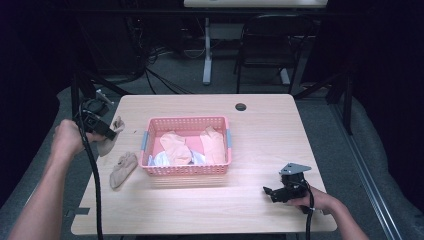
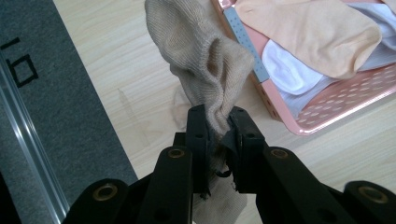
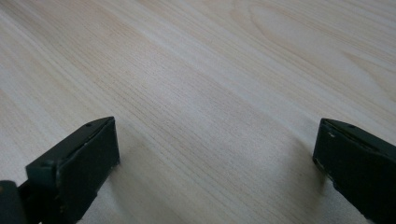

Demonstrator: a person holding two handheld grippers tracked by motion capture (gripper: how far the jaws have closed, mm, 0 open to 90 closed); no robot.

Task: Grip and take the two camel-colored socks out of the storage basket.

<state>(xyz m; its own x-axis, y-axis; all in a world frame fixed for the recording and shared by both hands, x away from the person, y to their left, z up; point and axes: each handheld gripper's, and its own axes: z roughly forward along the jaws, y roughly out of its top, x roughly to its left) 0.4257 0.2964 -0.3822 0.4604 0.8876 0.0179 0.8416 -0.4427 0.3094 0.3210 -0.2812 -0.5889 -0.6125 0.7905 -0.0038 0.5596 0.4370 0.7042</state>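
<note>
The left tongs point(image 2: 217, 135) pinch a beige sock point(image 2: 201, 70) just beside the pink basket point(image 1: 186, 123) — likely bound for it. Lift clear of the rim before releasing over the socks inside. The right tongs point(image 1: 274, 193) rest open on the bench point(image 1: 260, 125).

Beige socks beside a pink basket of socks, centre-left of the high view.

One beige sock point(image 2: 205, 65) is clamped between the closed jaws of the left gripper point(image 2: 217, 135) at left of the high view, its ribbed fabric bunched. A second beige sock point(image 1: 123, 169) lies flat, lower left of the pink basket point(image 1: 186, 122). The basket sits at frame centre and holds two peach socks point(image 1: 176, 147) over white fabric point(image 1: 161, 159).
</note>
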